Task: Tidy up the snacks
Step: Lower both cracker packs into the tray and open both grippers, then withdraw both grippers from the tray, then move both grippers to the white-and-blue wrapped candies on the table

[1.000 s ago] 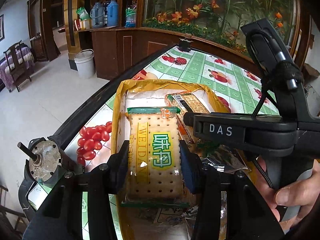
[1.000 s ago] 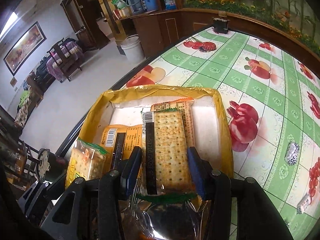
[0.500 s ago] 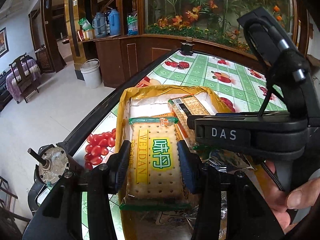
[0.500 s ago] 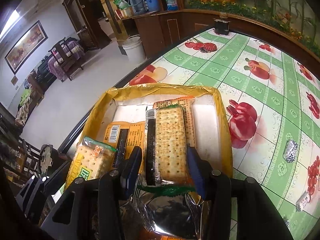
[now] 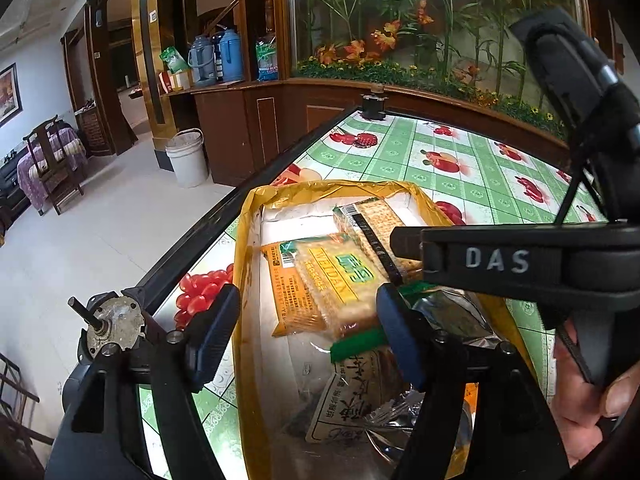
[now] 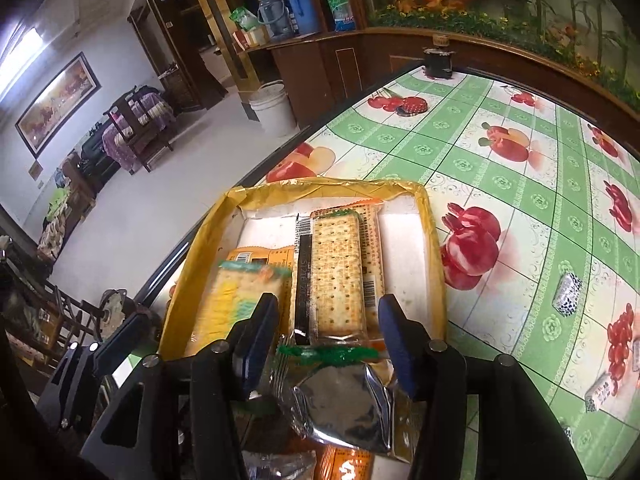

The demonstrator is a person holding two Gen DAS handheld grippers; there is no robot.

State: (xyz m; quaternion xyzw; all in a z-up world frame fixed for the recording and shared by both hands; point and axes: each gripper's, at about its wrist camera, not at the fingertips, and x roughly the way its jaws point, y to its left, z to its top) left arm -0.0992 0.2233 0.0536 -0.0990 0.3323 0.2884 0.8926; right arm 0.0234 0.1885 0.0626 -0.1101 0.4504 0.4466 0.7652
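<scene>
While the left gripper [image 5: 308,332] is hovering w/ jaws that have just been opening wide, the yellow-green cracker pack [image 5: 340,284] is lying loose between them, pads not pressing it. Its long axis is running away from the camera, tilted a bit to the left, green-sealed end nearest. It's resting inside the yellow tray [image 5: 244,280] on the surface [image 5: 460,160], partly over an orange packet [image 5: 292,292].

Beside it, the right gripper [image 6: 326,334] is angling down over the tray; its jaws have just been opening too, and the plain cracker pack [image 6: 338,276] is lying lengthwise beyond the tips, apart from both pads. A person's hand [image 5: 588,392] is gripping the right handle, cut off at frame edge. Silver foil bag [image 6: 344,408] is hiding the tray's near end; yellow-green pack is blurred in the right view.
</scene>
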